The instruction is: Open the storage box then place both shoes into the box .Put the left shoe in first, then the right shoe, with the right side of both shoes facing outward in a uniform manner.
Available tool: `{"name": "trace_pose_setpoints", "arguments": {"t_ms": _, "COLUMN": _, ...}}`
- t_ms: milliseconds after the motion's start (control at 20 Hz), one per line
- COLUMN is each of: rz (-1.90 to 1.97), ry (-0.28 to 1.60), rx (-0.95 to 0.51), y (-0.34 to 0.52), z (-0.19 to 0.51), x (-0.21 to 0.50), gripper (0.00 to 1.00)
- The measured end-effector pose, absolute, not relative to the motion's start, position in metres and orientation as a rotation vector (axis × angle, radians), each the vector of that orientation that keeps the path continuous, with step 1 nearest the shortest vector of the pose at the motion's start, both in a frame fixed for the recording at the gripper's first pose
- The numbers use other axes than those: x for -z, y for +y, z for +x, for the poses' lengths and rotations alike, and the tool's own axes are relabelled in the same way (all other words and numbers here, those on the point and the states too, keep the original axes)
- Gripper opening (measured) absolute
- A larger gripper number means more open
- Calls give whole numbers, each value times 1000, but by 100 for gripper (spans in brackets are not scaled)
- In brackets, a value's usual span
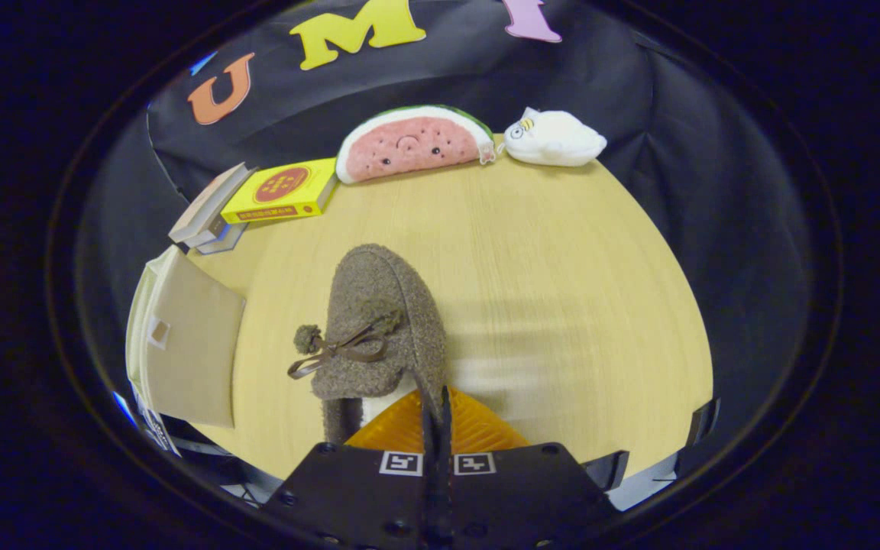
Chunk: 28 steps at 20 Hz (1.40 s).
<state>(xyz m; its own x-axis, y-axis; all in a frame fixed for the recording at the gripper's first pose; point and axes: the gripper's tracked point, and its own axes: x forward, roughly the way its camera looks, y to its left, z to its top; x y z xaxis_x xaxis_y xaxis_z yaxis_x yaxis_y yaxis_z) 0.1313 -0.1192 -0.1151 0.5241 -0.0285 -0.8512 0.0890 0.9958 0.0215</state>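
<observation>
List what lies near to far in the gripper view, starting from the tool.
Tool, its fingers closed together on the rim of the fuzzy brown shoe → bare wooden table → watermelon plush at the far edge → black cloth wall.

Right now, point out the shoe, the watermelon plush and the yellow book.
shoe (379, 305), gripper view, fuzzy toe top.
watermelon plush (409, 145), gripper view, pink face.
yellow book (279, 187), gripper view, front cover.

The tool (435, 412) points forward and down over the bench (562, 267). Its two fingers (444, 416) stand nearly together, pinching the rear collar edge of the shoe (379, 321) between them.
</observation>
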Motion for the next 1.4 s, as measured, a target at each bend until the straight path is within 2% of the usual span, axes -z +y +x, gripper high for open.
{"name": "trace_pose_setpoints", "arguments": {"t_ms": 350, "rz": 76, "ry": 885, "rx": 33, "y": -26, "z": 120, "x": 24, "gripper": 0}}
{"name": "trace_pose_setpoints", "arguments": {"t_ms": 600, "rz": 63, "ry": 845, "rx": -32, "y": 64, "z": 119, "x": -2, "gripper": 0}}
{"name": "trace_pose_setpoints", "arguments": {"t_ms": 1150, "rz": 146, "ry": 909, "rx": -156, "y": 245, "z": 134, "x": 51, "gripper": 0}}
{"name": "trace_pose_setpoints", "arguments": {"t_ms": 1400, "rz": 169, "ry": 897, "rx": -31, "y": 252, "z": 139, "x": 92, "gripper": 0}}
